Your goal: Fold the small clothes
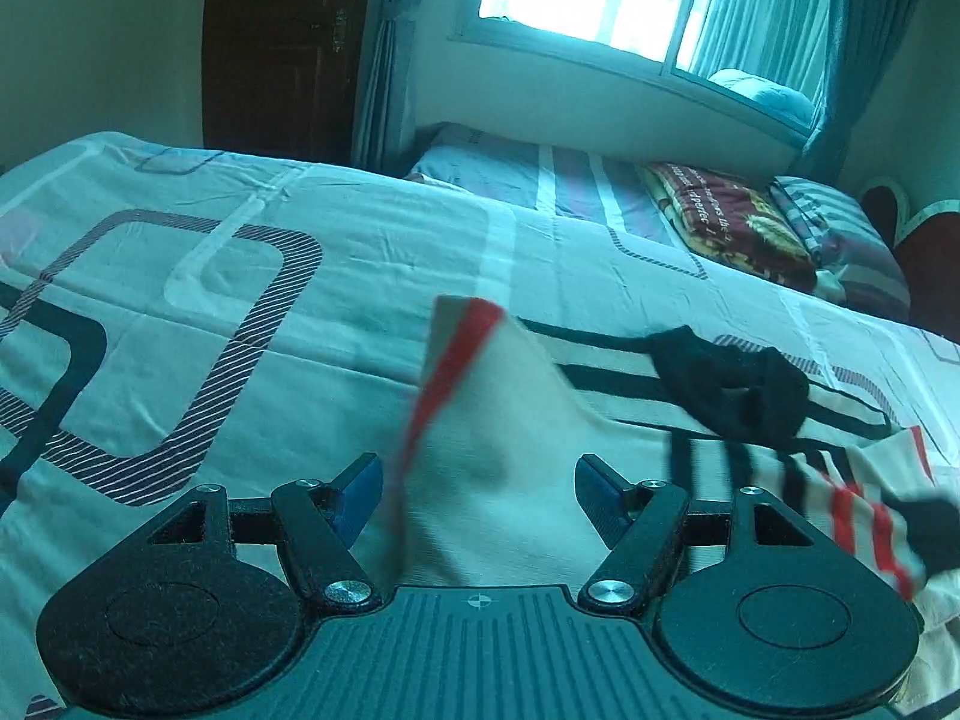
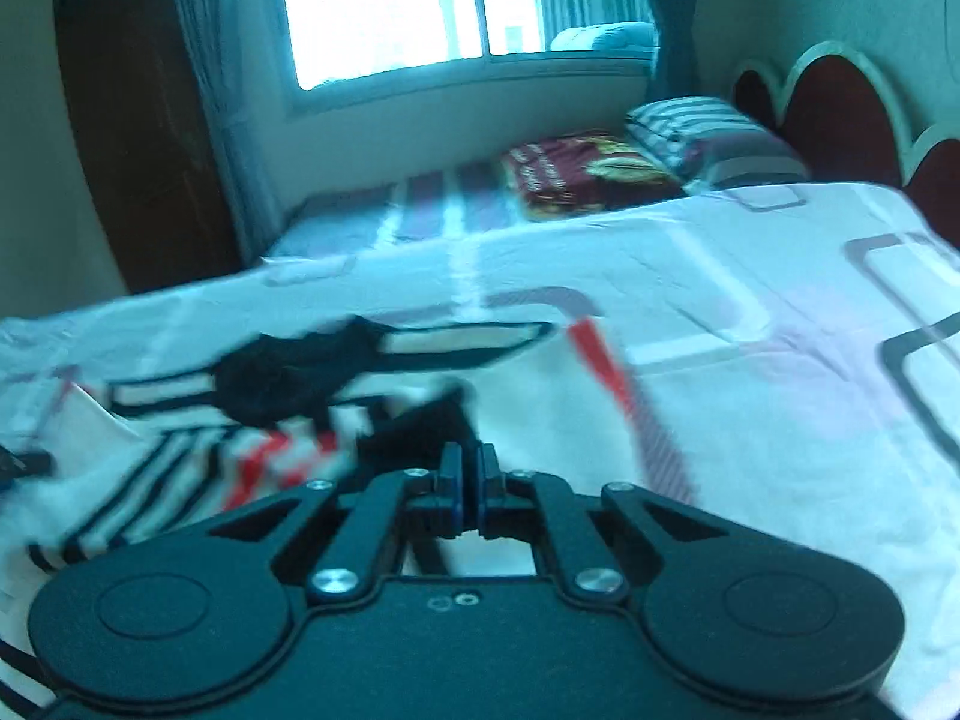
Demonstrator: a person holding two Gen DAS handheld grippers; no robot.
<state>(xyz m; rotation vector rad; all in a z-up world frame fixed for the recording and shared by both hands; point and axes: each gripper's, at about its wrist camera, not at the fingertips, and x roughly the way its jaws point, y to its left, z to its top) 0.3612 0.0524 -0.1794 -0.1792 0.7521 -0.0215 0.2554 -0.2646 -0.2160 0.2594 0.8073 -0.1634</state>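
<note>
A white cloth with a red stripe (image 1: 510, 420) rises in a peak between the fingers of my left gripper (image 1: 480, 480), which stands open; its blue pads (image 1: 366, 492) sit wide apart on either side of the cloth. To the right lie a small black garment (image 1: 738, 384) and a white garment with black and red stripes (image 1: 864, 510). In the right wrist view my right gripper (image 2: 470, 468) is shut, its tips pinching a dark edge of the striped garment (image 2: 198, 468). The black garment (image 2: 282, 378) lies just beyond it, and a red-striped cloth edge (image 2: 600, 360) runs off to the right.
Everything lies on a bed with a patterned cover (image 1: 180, 300). A folded dark red blanket (image 1: 726, 222) and a striped pillow (image 2: 708, 132) sit at the far end by a red headboard (image 2: 840, 102). A window and curtains are behind.
</note>
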